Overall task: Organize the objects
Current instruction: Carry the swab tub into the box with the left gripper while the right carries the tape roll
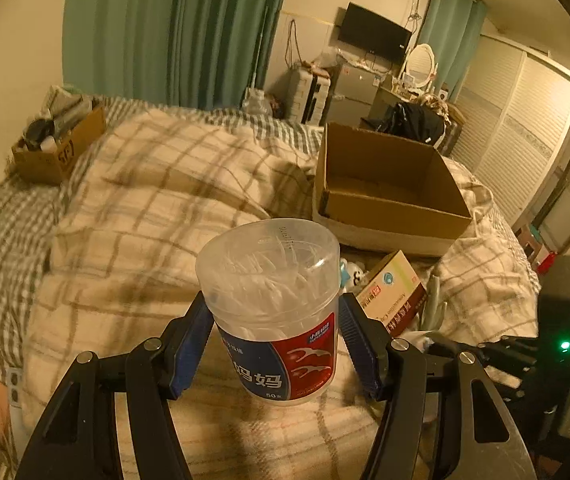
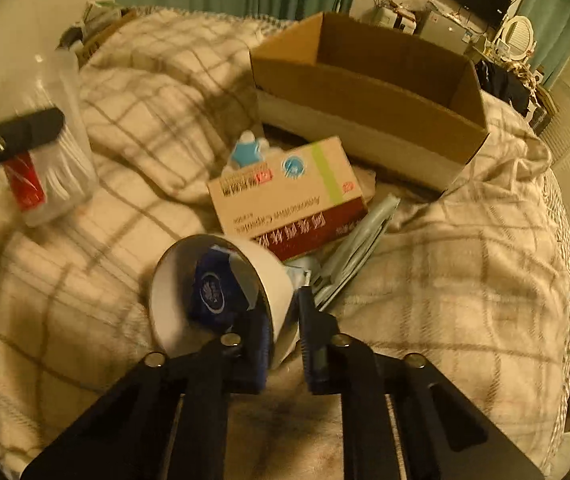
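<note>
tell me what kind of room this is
Most likely a bedroom in a home. A bed with a plaid blanket fills most of the view, a wall-mounted TV hangs beyond it, and a vanity mirror stands beside a slatted wardrobe, with green curtains behind.
</note>
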Tool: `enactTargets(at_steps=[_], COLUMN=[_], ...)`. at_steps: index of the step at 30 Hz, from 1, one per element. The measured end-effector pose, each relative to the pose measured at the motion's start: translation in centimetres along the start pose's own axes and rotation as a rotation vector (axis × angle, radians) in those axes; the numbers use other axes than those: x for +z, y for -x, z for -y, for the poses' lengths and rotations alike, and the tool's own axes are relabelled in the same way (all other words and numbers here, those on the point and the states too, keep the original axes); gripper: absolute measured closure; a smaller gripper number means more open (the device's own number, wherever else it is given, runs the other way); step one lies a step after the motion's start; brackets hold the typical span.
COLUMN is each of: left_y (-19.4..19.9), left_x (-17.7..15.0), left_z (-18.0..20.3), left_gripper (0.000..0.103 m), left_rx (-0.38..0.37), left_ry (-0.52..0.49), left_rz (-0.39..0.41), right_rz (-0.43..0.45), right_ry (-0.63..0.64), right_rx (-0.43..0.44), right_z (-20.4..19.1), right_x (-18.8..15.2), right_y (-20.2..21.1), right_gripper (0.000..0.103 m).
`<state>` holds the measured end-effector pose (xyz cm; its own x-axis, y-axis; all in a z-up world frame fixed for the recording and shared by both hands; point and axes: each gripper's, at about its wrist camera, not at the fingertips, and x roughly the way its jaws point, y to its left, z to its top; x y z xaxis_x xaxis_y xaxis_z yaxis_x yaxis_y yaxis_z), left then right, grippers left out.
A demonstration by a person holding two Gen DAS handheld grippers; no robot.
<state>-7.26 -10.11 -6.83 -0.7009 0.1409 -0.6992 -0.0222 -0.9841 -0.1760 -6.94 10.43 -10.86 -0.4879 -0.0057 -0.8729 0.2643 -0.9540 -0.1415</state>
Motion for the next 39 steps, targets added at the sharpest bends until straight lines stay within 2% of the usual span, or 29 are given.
enactTargets(at_steps=[7,12,18,24,28,32,39], left_y=[0.7,2.1,3.1,1.1,-1.5,-4.8,-13.5], left_x=[0.3,2.0,5.6,11.4,15.3,18.1,19.5], left_z=[0.2,1.2,4.0,7.3,8.8,10.3,11.8], left_gripper=[0.038,0.038,0.038,0.038,0.038,0.038,0.038], left_rx=[-0.01,-0.034,-0.076,-0.094,-0.082,-0.061,-0.085], left_ry=[0.007,0.005,-0.048,-0.104,-0.119,-0.152,-0.179], left_rz=[-0.006,0.002,0.023,0.021,0.046,0.082,0.023], right_rz=[0.106,0.188,0.289,0.336,0.342,0.323,0.232], right_ry=[0.031,0.023,0.024,0.017,0.002,-0.031,-0.073], right_rx=[0.012,0.0,-0.024,-0.061,-0.095,-0.099,-0.057], right_z=[0.7,2.6,6.2,10.4,13.5,16.4,19.5], right_x=[1.2,3.2,6.6,11.4,15.4,18.5,21.7], right_y=[3.6,6.8,11.2,13.0,12.3,9.5,0.9], right_gripper=[0.099,0.099,0.099,0.099,0.099,0.099,0.099])
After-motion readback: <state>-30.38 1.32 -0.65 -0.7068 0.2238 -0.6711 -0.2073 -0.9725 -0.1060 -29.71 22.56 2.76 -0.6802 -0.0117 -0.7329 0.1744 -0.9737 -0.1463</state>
